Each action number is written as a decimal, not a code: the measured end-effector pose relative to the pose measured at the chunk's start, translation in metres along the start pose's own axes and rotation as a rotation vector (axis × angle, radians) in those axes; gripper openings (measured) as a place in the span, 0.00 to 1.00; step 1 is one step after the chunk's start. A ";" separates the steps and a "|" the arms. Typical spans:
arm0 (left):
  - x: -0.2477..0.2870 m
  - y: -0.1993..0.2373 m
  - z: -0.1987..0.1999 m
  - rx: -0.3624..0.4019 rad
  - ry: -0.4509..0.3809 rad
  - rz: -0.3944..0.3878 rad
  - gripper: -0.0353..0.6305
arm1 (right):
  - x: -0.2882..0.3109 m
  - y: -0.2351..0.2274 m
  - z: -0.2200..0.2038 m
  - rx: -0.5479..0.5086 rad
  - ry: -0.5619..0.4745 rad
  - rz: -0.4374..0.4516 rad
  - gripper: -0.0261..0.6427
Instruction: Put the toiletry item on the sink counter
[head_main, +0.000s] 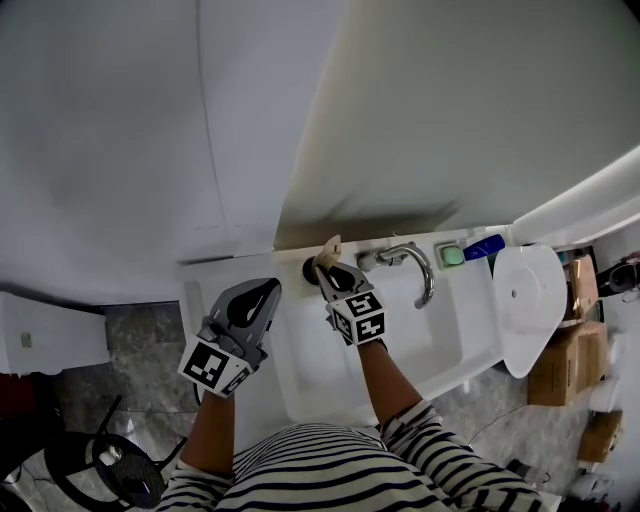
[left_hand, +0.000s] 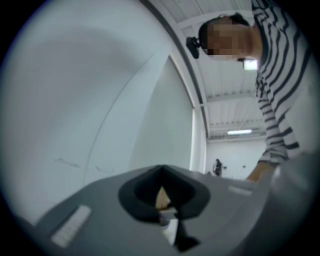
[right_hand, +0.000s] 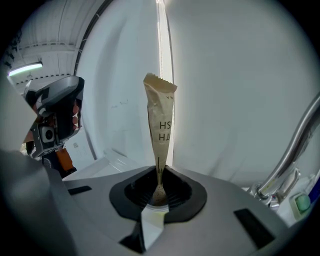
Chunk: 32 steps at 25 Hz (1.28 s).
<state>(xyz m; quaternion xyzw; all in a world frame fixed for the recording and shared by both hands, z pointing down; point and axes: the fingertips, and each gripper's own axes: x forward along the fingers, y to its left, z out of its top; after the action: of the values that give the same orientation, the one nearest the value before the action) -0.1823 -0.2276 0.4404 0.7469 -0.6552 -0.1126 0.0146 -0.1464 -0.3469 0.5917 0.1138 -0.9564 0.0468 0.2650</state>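
Observation:
A slim tan paper sachet (right_hand: 161, 120) with dark print stands upright, pinched at its lower end by my right gripper (right_hand: 159, 187). In the head view the sachet (head_main: 328, 248) pokes up from the right gripper (head_main: 327, 270) over the back rim of the white sink counter (head_main: 225, 268), just left of the faucet (head_main: 415, 265). My left gripper (head_main: 266, 292) hovers over the counter's left part, jaws shut and empty. Seen from its own camera, the left gripper (left_hand: 161, 192) points at the bare white wall.
The white basin (head_main: 440, 335) lies right of both grippers. A green item (head_main: 452, 255) and a blue bottle (head_main: 484, 246) sit on the back ledge. A white round lid (head_main: 528, 300) and cardboard boxes (head_main: 562, 362) are at the far right. A dark round spot (head_main: 309, 268) sits beside the sachet.

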 end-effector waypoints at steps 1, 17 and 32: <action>0.000 0.000 0.000 -0.001 0.000 -0.002 0.06 | 0.000 0.000 -0.001 0.003 0.002 -0.001 0.08; 0.001 -0.002 -0.004 -0.001 0.010 -0.008 0.06 | 0.003 0.001 -0.007 0.005 0.037 -0.005 0.08; -0.002 -0.002 -0.002 0.003 0.003 -0.009 0.06 | 0.000 0.007 -0.003 0.002 0.040 0.007 0.20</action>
<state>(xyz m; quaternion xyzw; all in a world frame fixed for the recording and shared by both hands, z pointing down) -0.1804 -0.2259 0.4419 0.7499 -0.6521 -0.1104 0.0140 -0.1461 -0.3397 0.5940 0.1098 -0.9513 0.0510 0.2837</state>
